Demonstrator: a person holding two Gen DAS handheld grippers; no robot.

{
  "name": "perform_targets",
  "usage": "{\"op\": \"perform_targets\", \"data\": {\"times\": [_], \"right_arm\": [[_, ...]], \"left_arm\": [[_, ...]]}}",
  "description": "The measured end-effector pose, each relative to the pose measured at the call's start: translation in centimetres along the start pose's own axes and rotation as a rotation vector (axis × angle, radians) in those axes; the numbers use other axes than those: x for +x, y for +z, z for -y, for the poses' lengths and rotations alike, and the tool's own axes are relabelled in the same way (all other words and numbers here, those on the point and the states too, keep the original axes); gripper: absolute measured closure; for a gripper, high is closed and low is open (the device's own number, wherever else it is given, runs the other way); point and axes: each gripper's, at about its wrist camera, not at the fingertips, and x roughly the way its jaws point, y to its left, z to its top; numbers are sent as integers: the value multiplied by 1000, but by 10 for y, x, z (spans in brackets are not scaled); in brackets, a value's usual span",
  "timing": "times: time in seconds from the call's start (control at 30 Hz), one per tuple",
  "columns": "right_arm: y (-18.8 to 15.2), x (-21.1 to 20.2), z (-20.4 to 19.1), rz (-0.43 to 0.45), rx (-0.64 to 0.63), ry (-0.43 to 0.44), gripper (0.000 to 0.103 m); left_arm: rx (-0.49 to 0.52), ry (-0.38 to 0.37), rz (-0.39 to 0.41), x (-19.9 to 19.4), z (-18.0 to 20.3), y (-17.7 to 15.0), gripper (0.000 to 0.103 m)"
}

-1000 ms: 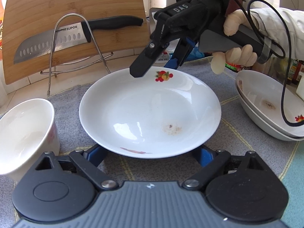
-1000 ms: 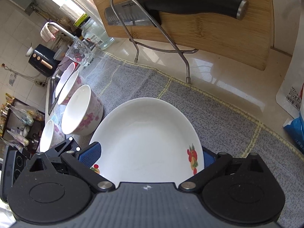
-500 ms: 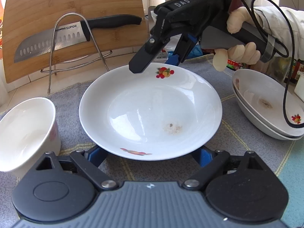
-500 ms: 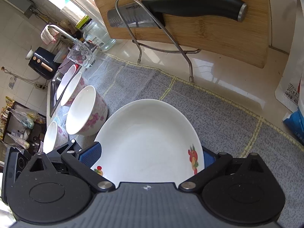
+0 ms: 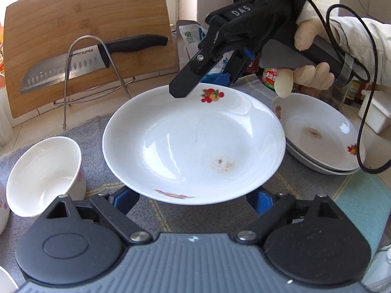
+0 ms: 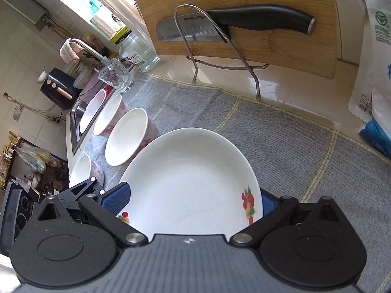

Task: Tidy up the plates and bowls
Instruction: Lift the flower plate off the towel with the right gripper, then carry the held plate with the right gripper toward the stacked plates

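Lifting plate off the mat: left gripper and right gripper, both wide, cradle opposite rims. Next: carry level onto stack.

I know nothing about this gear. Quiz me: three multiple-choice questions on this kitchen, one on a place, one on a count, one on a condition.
1. Where is the knife? A in a bowl B on the wire rack before the cutting board C in the sink
2. Plates in the stack at the right? A two B four C five
3. The big middle plate is A cracked B upside down C smeared brown
B, blade rests across the rack; A, two rims show; C, a smear near its centre.
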Motion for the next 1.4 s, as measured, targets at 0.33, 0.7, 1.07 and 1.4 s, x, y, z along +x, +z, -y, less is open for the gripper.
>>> {"op": "perform_targets", "data": {"times": [0.33, 0.7, 1.07, 1.4], "right_arm": [[-31, -30, -17, 73, 43, -44, 0], [-78, -68, -16, 170, 133, -121, 0], [-132, -107, -6, 257, 244, -209, 0], [-165, -128, 2, 298, 309, -258, 0]], "left_arm": [[64, -78, 7, -20, 13, 6, 10], [166, -203, 2, -17, 34, 15, 10], [269, -336, -8, -5, 65, 24, 10], [317, -407, -26, 8, 86, 26, 10]]}}
